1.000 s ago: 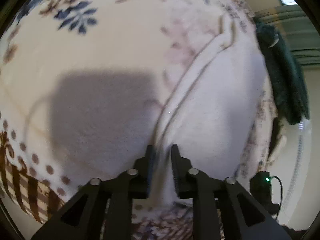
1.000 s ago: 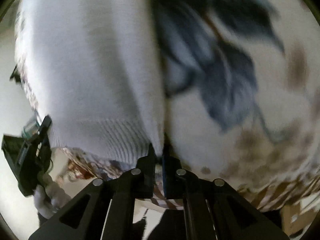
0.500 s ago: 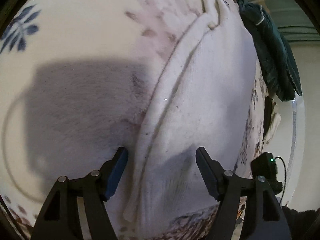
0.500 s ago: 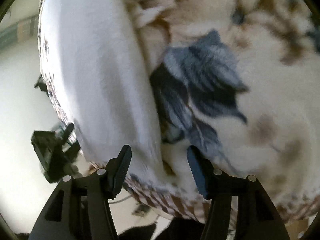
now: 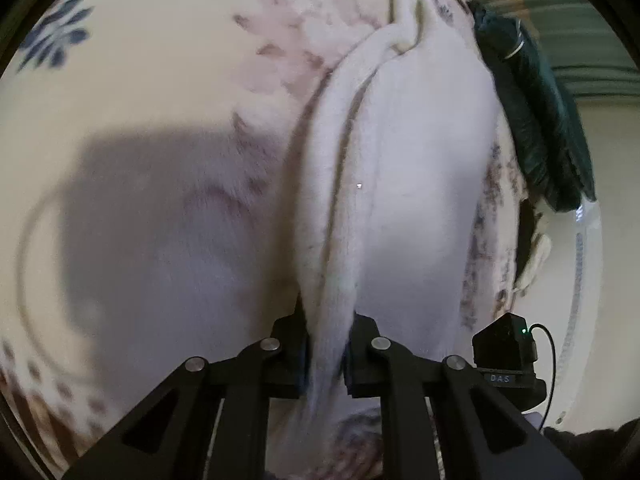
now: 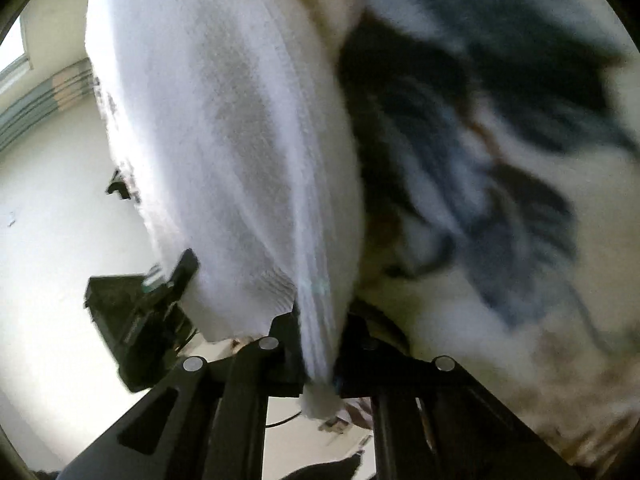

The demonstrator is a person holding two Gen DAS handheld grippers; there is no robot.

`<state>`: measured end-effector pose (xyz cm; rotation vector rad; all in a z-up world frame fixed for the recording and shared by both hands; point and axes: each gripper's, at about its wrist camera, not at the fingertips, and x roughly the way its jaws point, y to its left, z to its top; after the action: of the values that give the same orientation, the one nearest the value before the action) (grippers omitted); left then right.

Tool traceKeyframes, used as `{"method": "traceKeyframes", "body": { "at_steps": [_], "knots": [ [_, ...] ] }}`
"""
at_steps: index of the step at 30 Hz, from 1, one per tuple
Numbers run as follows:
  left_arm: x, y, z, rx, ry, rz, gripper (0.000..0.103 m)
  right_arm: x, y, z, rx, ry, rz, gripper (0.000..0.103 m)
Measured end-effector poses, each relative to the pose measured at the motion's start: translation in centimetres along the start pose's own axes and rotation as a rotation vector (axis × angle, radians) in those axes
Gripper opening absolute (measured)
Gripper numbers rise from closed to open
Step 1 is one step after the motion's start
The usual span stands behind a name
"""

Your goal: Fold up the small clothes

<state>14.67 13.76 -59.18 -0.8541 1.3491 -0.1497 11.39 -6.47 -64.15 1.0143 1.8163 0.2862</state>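
A white knit garment [image 5: 420, 168] lies on a cream floral blanket [image 5: 160, 72]. My left gripper [image 5: 326, 344] is shut on a folded edge of the garment, which runs away from the jaws as a long ridge. In the right wrist view the same white garment [image 6: 224, 128] fills the left half, its ribbed hem near the jaws. My right gripper [image 6: 318, 344] is shut on that ribbed edge, with a tuft of cloth poking out behind the fingers. The right view is blurred.
A dark green garment [image 5: 532, 120] lies at the blanket's far right edge. A black device with a green light and cable [image 5: 506, 348] sits at the right. A black device [image 6: 136, 316] shows beyond the blanket's edge at the left. Large blue flowers [image 6: 500, 140] pattern the blanket.
Both grippers were shut a second ago, opened wide half a second ago, and have now closed again on the garment's edges at new spots.
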Motion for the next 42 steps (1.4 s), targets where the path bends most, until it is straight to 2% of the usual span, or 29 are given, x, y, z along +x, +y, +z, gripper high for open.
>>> {"method": "traceKeyframes", "body": {
  "at_steps": [2, 5, 6, 8, 9, 10, 14, 15, 17, 20, 23, 27, 28, 29, 31, 33, 36, 38, 40, 42],
  "knots": [
    [0.0, -0.3, -1.1, -0.007, 0.010, 0.004, 0.011, -1.1, 0.8, -0.8, -0.032, -0.023, -0.036, 0.008],
    [0.8, -0.6, -1.1, -0.025, 0.042, 0.044, 0.016, -1.5, 1.0, -0.3, -0.047, 0.014, -0.061, 0.010],
    [0.5, -0.7, -0.7, -0.020, 0.046, 0.074, 0.022, -1.3, 1.3, 0.3, -0.049, 0.019, -0.093, 0.012],
    [-0.4, -1.3, 0.2, 0.003, 0.026, 0.116, 0.039, -1.3, 2.4, 1.1, -0.062, 0.036, -0.140, 0.025],
    [-1.4, -1.5, 0.8, 0.009, 0.003, 0.115, 0.053, -1.7, 2.8, 1.1, -0.067, 0.038, -0.145, 0.035],
    [-2.2, -1.6, 1.3, 0.013, -0.017, 0.114, 0.061, -2.7, 3.1, 1.3, -0.074, 0.022, -0.149, 0.048],
    [-5.0, -3.6, 6.4, 0.066, -0.097, 0.082, 0.064, -7.4, 6.1, 2.3, -0.102, -0.078, -0.173, 0.056],
    [-5.0, -4.4, 8.3, 0.087, -0.109, 0.059, 0.066, -8.7, 7.1, 3.0, -0.103, -0.113, -0.179, 0.060],
    [-4.0, -6.3, 12.5, 0.134, -0.123, 0.025, 0.066, -10.7, 8.9, 5.1, -0.099, -0.185, -0.158, 0.060],
    [-0.5, -10.0, 19.3, 0.219, -0.134, -0.023, 0.066, -12.8, 11.8, 9.4, -0.108, -0.293, -0.145, 0.061],
    [3.5, -12.2, 24.4, 0.279, -0.104, -0.040, 0.066, -13.4, 15.5, 15.2, -0.112, -0.407, -0.133, 0.061],
    [8.8, -13.6, 29.1, 0.300, -0.058, -0.017, 0.064, -15.2, 17.1, 23.4, -0.096, -0.448, -0.091, 0.061],
    [9.6, -13.8, 29.6, 0.306, -0.060, -0.021, 0.035, -15.4, 17.5, 24.5, -0.100, -0.444, -0.095, 0.061],
    [10.5, -14.2, 29.7, 0.341, -0.056, -0.007, 0.012, -15.6, 17.6, 25.5, -0.099, -0.447, -0.108, 0.061],
    [10.7, -14.9, 29.8, 0.371, -0.057, 0.009, 0.008, -14.9, 18.2, 27.3, -0.101, -0.452, -0.138, 0.061],
    [9.2, -14.8, 29.9, 0.343, -0.084, -0.028, 0.007, -14.2, 18.0, 28.2, -0.101, -0.440, -0.126, 0.061],
    [6.5, -14.3, 31.2, 0.300, -0.130, -0.070, 0.007, -12.8, 16.7, 27.4, -0.099, -0.429, -0.119, 0.061],
    [6.2, -13.6, 32.4, 0.297, -0.146, -0.038, 0.007, -12.3, 15.7, 26.7, -0.088, -0.414, -0.092, 0.061],
    [7.1, -12.4, 33.8, 0.267, -0.128, -0.016, 0.007, -11.9, 15.0, 26.5, -0.074, -0.404, -0.080, 0.065],
    [8.0, -11.3, 34.3, 0.223, -0.062, -0.027, 0.012, -12.1, 14.8, 25.9, -0.063, -0.403, -0.088, 0.067]
  ]
}}
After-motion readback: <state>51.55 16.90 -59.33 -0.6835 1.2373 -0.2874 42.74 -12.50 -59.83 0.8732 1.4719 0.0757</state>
